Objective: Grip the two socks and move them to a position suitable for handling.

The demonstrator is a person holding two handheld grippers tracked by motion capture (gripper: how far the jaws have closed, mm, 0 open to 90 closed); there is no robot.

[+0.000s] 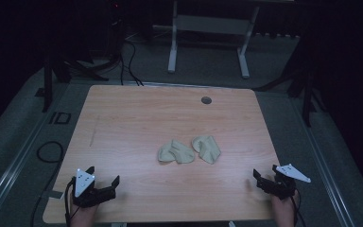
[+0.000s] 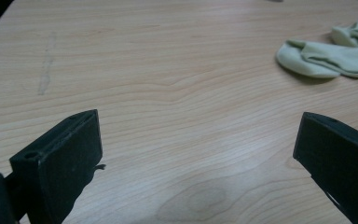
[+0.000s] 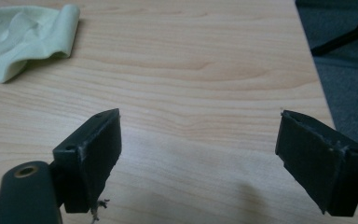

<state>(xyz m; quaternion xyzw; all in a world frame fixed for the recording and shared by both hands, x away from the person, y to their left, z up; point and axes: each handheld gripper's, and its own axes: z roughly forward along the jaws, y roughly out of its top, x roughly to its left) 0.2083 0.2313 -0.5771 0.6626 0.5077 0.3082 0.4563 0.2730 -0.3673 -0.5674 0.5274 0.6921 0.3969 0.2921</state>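
— While both grippers hover at the near edge, where are the socks?
— Left sock (image 1: 175, 152) and right sock (image 1: 207, 148) lie crumpled mid-table (image 1: 123, 123), just beside each other; long axes indeterminate.
— Jaw state?
— Left gripper (image 1: 103, 180) and right gripper (image 1: 264, 176): jaws spread wide, empty.

The left claw (image 1: 105, 176) hovers at the desk's (image 1: 137, 113) near left corner, its jaws spread wide with nothing between them, held by a hand (image 1: 82, 215) coming in from the near edge. The right claw (image 1: 265, 173) sits at the near right corner, jaws likewise gaping and empty, gripped by the right hand (image 1: 283, 210).
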